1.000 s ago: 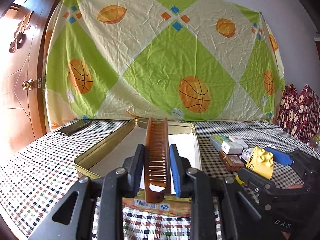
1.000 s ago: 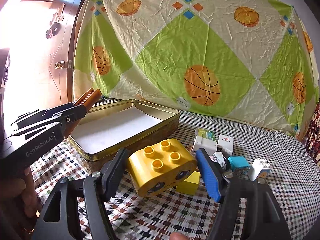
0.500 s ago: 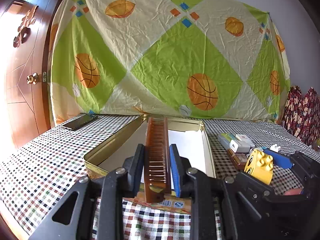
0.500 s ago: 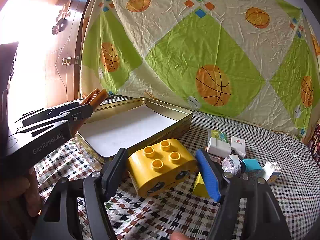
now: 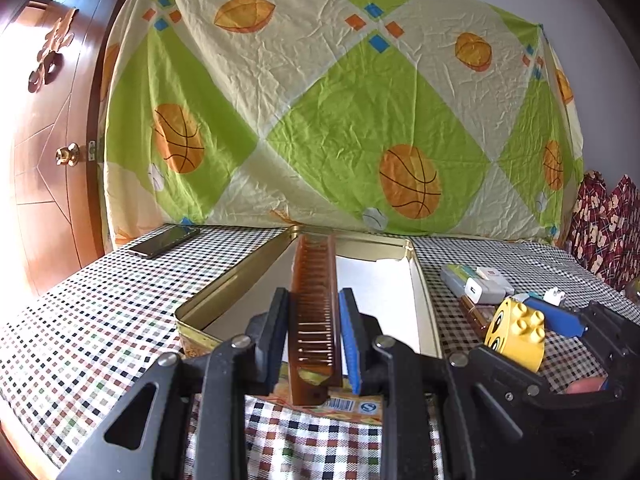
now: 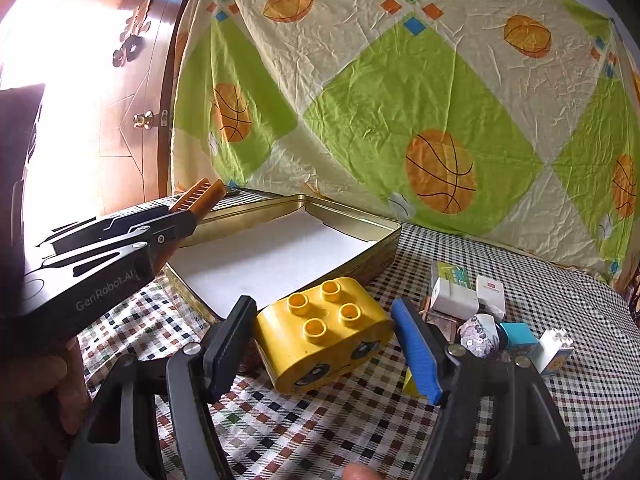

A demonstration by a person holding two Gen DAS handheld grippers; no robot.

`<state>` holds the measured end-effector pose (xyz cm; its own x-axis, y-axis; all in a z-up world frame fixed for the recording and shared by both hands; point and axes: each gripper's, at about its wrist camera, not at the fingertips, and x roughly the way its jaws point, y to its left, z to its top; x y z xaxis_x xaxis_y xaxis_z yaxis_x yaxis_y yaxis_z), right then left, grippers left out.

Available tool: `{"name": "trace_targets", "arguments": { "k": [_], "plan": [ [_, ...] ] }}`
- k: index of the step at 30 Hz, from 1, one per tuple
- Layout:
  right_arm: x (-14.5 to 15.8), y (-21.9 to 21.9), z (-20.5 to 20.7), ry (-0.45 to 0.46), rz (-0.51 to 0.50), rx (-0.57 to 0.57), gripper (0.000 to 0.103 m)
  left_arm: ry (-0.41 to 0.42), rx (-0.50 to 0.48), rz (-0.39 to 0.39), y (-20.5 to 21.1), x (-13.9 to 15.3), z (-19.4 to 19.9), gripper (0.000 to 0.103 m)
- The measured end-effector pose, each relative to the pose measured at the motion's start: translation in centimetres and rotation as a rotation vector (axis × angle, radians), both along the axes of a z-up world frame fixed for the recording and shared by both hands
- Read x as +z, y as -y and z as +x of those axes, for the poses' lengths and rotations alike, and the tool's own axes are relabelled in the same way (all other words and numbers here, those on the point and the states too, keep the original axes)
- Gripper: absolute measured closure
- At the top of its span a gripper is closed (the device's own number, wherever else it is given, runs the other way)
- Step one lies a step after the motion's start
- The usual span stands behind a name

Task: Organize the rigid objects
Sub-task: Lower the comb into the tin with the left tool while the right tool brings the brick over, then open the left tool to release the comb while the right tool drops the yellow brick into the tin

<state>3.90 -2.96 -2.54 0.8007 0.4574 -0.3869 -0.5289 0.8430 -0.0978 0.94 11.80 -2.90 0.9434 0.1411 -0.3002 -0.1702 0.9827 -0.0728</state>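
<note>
Comb (image 5: 314,312) sits clamped in the left gripper (image 5: 314,336), reaching over the tin (image 5: 424,292). Right gripper (image 6: 326,344), half spread beside that tin, seemingly pinches the yellow block (image 6: 326,334) between its jaws.

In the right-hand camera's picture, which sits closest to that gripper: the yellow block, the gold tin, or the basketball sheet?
1. Yellow block: between the right gripper's fingers.
2. Gold tin: on the table behind the block, toward the left.
3. Basketball sheet: hanging at the back.

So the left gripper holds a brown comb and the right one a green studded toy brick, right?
Not quite: the studded toy brick in the right gripper is yellow, as the right wrist view shows. The left gripper does hold the brown comb.
</note>
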Motion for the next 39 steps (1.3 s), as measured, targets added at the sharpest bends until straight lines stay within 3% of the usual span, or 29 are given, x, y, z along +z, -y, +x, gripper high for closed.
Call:
{"name": "trace_targets", "arguments": {
  "k": [15, 28, 39],
  "plan": [
    [1.7, -0.7, 1.1, -0.002, -0.003, 0.032, 0.031, -0.099, -0.047, -0.029, -1.5, 0.2, 2.1, 0.079],
    [4.1, -2.3, 5.3, -0.016, -0.015, 0.041, 0.031, -0.156, -0.055, 0.065, -1.2, 1.6, 4.9, 0.079],
    [4.5, -5.1, 9.5, -0.079, -0.040, 0.056, 0.031, -0.256, -0.084, 0.041, -2.3, 1.8, 8.1, 0.079]
  ]
}}
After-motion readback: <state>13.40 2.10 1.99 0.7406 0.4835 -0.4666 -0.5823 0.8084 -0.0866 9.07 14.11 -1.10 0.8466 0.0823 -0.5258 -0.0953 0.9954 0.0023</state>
